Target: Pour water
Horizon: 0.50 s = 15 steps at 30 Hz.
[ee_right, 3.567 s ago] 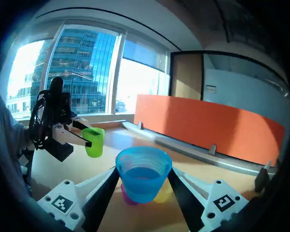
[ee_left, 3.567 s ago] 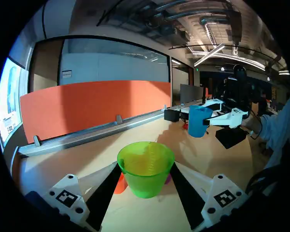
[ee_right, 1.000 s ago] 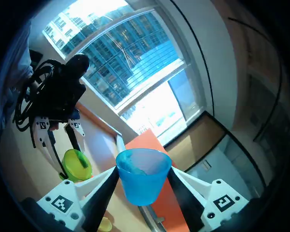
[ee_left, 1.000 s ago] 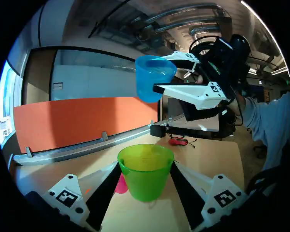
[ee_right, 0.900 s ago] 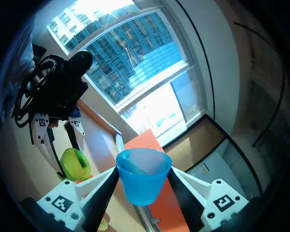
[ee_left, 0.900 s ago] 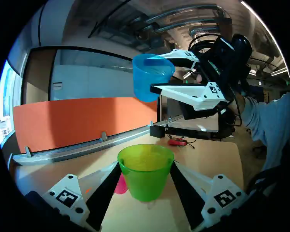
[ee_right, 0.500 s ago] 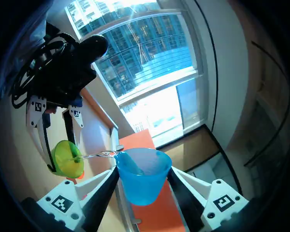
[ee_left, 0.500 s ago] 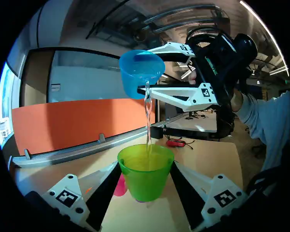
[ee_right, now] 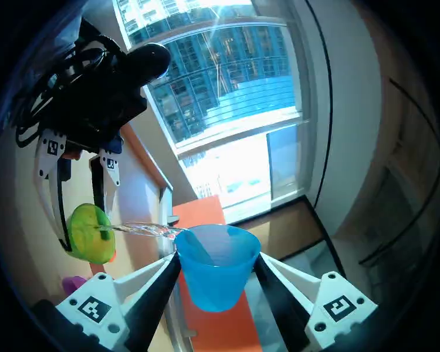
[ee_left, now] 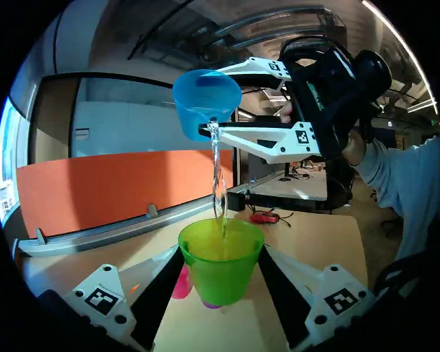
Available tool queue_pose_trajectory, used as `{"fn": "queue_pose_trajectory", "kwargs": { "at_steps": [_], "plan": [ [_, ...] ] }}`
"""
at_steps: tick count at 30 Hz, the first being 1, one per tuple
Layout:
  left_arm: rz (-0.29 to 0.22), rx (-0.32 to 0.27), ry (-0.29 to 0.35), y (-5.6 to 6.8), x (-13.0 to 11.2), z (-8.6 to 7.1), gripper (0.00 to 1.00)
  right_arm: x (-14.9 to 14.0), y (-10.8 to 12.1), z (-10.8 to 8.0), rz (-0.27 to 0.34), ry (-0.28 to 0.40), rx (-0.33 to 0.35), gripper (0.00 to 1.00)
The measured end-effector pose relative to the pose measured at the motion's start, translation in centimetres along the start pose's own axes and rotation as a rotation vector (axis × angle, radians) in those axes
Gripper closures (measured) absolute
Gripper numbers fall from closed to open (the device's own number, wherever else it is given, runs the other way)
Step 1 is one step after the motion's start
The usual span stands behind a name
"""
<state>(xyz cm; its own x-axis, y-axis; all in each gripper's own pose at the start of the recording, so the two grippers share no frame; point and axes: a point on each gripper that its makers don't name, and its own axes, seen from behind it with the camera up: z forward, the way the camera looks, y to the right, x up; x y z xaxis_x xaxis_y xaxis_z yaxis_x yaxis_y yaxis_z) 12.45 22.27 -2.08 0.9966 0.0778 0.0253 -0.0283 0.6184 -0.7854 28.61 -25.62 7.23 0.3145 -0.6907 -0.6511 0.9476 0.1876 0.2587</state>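
Left tongs (ee_left: 220, 258): clenched on the green cup, one finger pressed to each side of its wall; a square marker on each finger base.
Green cup (ee_left: 221, 273): translucent, upright, held above the desk between the left tongs; water gathering inside.
Purple cup (ee_left: 210, 304): on the desk, a sliver showing beneath the green cup's base.
Pink cup (ee_left: 183, 284): on the desk, just behind the left-hand finger of the left tongs, partly hidden by it.
Desk (ee_left: 314, 234): pale wood, running away to a far edge.
Water (ee_left: 218, 182): a thin twisting stream, falling from the blue cup's lip into the green cup's mouth.
Blue cup (ee_left: 205, 105): tipped, directly above the green cup and apart from it; in the right gripper view the water leaves its rim on the left.
Right tongs (ee_right: 217, 261): clenched on the blue cup, a finger on each side; turned so the cup leans toward the green cup.
Hand (ee_left: 354, 148): around the dark handle of the right tongs.
Sleeve (ee_left: 408, 176): light grey-blue, at the right edge of the left gripper view.
Red object (ee_left: 266, 217): small, on the far part of the desk, with a cable; kind cannot be told.
Black box (ee_left: 236, 201): near the desk's far edge.
Metal rail (ee_left: 114, 226): along the desk's far edge, at the foot of the partition.
Orange partition (ee_left: 120, 182): upright behind the rail.
Glass wall (ee_left: 132, 123): above and behind the partition.
Ceiling pipes (ee_left: 267, 23): exposed, overhead.
Window (ee_right: 232, 117): tall panes, high-rise buildings outside, in the right gripper view.
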Motion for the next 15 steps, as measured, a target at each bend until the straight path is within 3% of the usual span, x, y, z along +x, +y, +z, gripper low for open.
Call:
{"fn": "queue_pose_trajectory", "kwargs": {
  "at_steps": [15],
  "plan": [
    [0.007,-0.009,-0.002,0.2,0.1,0.2,0.15,-0.5,1.5,-0.2,-0.087,-0.011,-0.028,0.11]
  ]
}}
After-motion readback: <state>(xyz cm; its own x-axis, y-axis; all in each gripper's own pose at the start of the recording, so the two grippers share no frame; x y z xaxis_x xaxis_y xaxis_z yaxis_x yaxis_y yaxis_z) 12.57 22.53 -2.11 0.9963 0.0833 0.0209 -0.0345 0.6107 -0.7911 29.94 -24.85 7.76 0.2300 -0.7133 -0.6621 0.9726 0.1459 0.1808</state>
